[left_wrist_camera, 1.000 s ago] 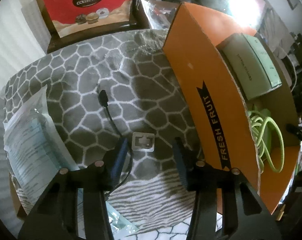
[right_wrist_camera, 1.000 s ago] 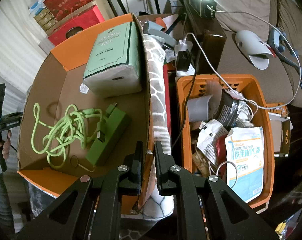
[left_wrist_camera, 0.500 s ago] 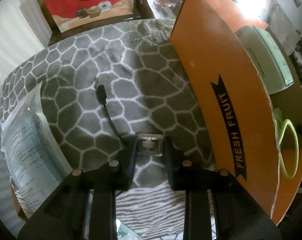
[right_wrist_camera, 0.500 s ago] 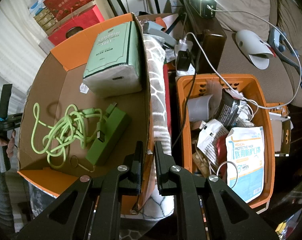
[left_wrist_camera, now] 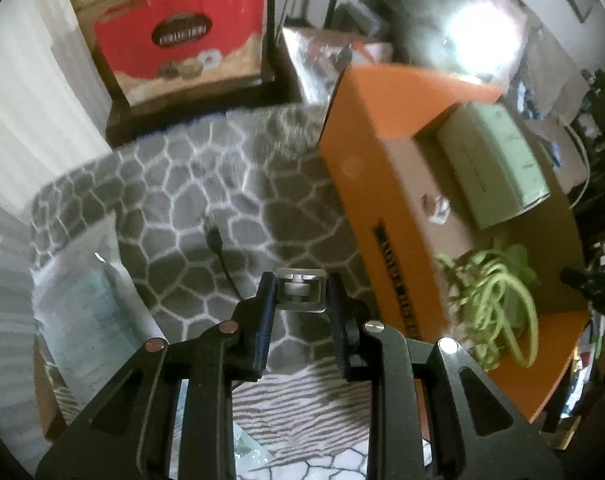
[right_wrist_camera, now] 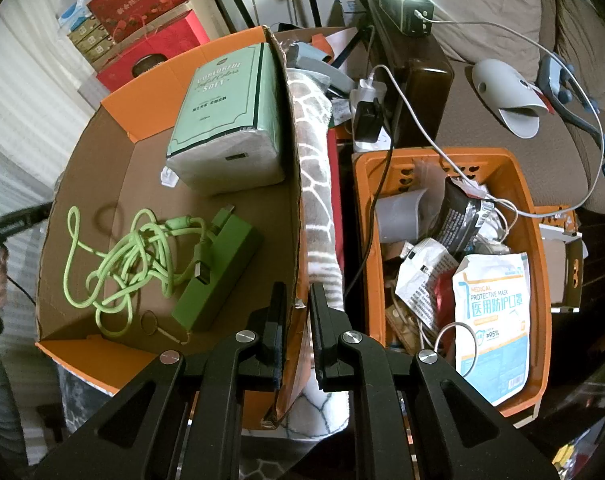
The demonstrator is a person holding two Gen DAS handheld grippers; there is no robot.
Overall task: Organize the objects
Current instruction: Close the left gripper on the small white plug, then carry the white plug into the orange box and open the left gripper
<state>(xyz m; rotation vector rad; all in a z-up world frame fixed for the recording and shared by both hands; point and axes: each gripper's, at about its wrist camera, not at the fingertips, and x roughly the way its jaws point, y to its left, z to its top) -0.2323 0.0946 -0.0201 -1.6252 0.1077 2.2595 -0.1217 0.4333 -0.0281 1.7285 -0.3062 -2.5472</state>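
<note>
My left gripper (left_wrist_camera: pixel 301 292) is shut on a small clear adhesive hook (left_wrist_camera: pixel 301 289) and holds it lifted above the grey patterned blanket (left_wrist_camera: pixel 174 176). To its right stands the orange cardboard box (left_wrist_camera: pixel 366 168). My right gripper (right_wrist_camera: pixel 295 300) is shut on the box's right wall (right_wrist_camera: pixel 292 184). Inside the box lie a mint tissue pack (right_wrist_camera: pixel 226 116), a green cable (right_wrist_camera: pixel 114 252) and a green power bank (right_wrist_camera: pixel 218 272). Another small clear hook (right_wrist_camera: pixel 168 176) lies by the tissue pack.
A black cable (left_wrist_camera: pixel 218 248) lies on the blanket, with a plastic document bag (left_wrist_camera: pixel 86 300) at the left. A red gift box (left_wrist_camera: pixel 178 44) stands behind. An orange basket (right_wrist_camera: pixel 446 264) of masks and packets sits right of the box, beside a sofa (right_wrist_camera: pixel 502 20).
My left gripper closed on the clear hook and lifted it off the blanket. The right gripper kept still on the box wall.
</note>
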